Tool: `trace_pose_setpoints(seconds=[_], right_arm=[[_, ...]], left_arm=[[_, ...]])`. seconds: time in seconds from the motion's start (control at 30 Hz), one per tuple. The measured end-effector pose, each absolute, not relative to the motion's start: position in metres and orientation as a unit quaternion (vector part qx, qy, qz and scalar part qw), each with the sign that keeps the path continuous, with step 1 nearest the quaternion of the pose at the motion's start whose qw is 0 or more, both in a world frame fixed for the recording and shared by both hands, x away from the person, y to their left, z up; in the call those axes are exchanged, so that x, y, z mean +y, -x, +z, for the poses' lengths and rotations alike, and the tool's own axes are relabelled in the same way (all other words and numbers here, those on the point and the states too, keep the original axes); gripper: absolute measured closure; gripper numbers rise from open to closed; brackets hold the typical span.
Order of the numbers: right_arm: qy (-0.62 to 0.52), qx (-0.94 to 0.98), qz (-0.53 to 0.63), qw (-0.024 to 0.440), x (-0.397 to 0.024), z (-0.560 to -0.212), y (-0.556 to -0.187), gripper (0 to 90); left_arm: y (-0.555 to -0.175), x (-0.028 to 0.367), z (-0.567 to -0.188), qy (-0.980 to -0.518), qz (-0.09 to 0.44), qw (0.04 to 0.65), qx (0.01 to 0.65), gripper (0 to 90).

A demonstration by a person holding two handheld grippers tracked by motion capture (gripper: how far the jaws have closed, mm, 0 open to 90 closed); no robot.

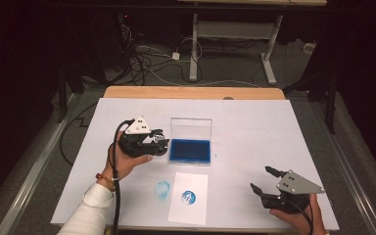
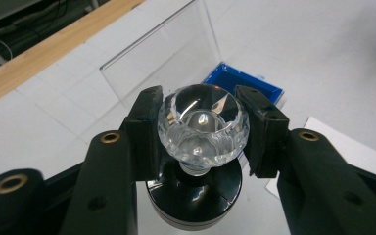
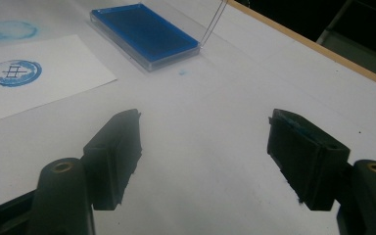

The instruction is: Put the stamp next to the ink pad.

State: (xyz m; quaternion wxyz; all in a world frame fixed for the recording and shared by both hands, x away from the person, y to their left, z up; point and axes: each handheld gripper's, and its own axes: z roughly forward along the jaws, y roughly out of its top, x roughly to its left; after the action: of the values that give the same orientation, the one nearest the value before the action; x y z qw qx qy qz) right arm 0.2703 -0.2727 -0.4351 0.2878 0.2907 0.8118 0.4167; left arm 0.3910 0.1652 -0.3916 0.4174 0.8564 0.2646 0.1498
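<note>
Item: stamp (image 2: 203, 128) with clear faceted knob, probably hard and slippery; my left gripper (image 2: 203, 132) clamps that knob. Right gripper (image 3: 205, 156) idle, jaws apart.

Lab or workshop, white-covered table (image 1: 254, 122) under dark surroundings, tangled floor cables (image 1: 142, 61), metal desk frame (image 1: 235, 34) behind

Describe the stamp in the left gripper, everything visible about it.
The stamp has a clear, faceted knob like cut glass or acrylic, a short clear neck, and a round glossy black base below. The left gripper is shut on the knob, one black pad on each side. It hangs base down, just left of the open blue ink pad. Whether the base touches the white table cannot be told; its printing face is hidden.
</note>
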Motion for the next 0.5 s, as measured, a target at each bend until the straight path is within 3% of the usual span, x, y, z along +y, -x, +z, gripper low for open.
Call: trace_pose_setpoints(seconds=[0.5], right_arm=[[-0.290, 0.814, 0.416, 0.284, -0.272, -0.436, -0.268, 28.9]], left_arm=[[-0.415, 0.168, -0.412, -0.853, 0.135, 0.410, 0.292, 54.4]])
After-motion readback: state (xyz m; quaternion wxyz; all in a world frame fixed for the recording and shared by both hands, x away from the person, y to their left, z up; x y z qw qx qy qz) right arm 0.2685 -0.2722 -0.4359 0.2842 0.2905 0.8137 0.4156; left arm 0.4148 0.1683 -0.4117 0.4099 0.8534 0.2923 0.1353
